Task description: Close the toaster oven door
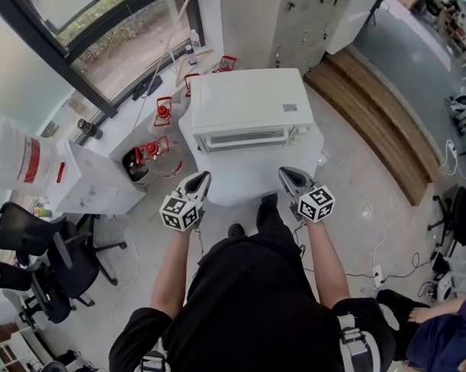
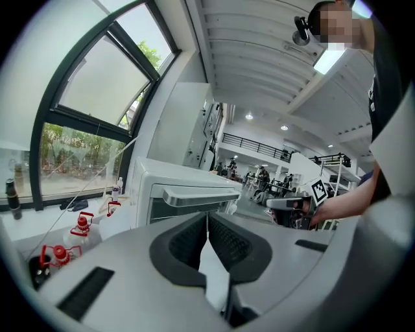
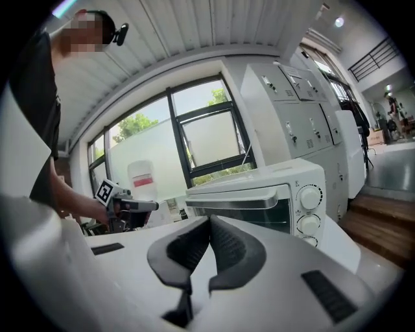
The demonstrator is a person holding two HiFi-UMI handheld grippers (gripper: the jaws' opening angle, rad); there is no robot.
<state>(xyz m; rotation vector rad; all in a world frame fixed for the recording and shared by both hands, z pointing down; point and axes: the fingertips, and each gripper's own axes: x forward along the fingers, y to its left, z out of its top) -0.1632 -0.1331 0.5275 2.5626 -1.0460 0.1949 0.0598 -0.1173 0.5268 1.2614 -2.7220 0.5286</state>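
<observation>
Toaster oven (image 1: 246,112) sits on the white table (image 1: 241,187), dead ahead of me. Door looks already up, its handle (image 1: 246,132) running left-right. My left gripper (image 1: 200,180) and right gripper (image 1: 286,175) are both pinched together on nothing, about equally near.

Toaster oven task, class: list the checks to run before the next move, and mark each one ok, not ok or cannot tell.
1. Toaster oven door closed, upright against the front: ok.
2. Left gripper shut and empty: ok.
3. Right gripper shut and empty: ok.
4. Both grippers apart from the toaster oven: ok.
5. Knobs set to off: cannot tell.
</observation>
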